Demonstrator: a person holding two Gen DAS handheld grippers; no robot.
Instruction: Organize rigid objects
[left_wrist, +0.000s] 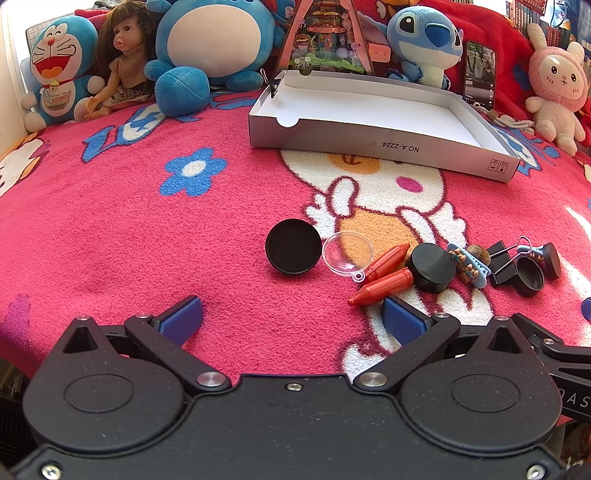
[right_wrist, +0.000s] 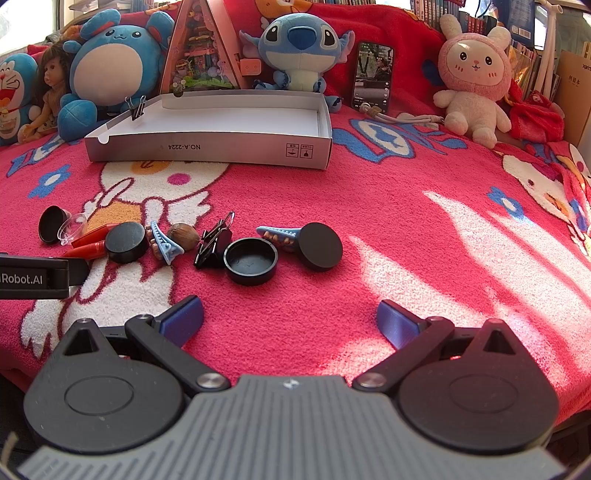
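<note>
Nearest you, above the pink blanket (right_wrist: 369, 221), your left gripper (left_wrist: 291, 317) and right gripper (right_wrist: 290, 319) both hover spread wide, pinching nothing. Mid-blanket lies the clutter: black caps (right_wrist: 251, 260), red crayons (left_wrist: 384, 286), blue hair clips (right_wrist: 279, 234), a binder clip (right_wrist: 214, 240) and a clear dome (left_wrist: 347, 253). Farther off, toward the blanket's far edge, the white box lid (right_wrist: 221, 123) sits before the plush toys (right_wrist: 299, 48).

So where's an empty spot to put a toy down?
Inside the white box, holding only a binder clip on its left wall. Also the bare blanket right of the black caps. Crowded: the pile around the red crayons.
</note>
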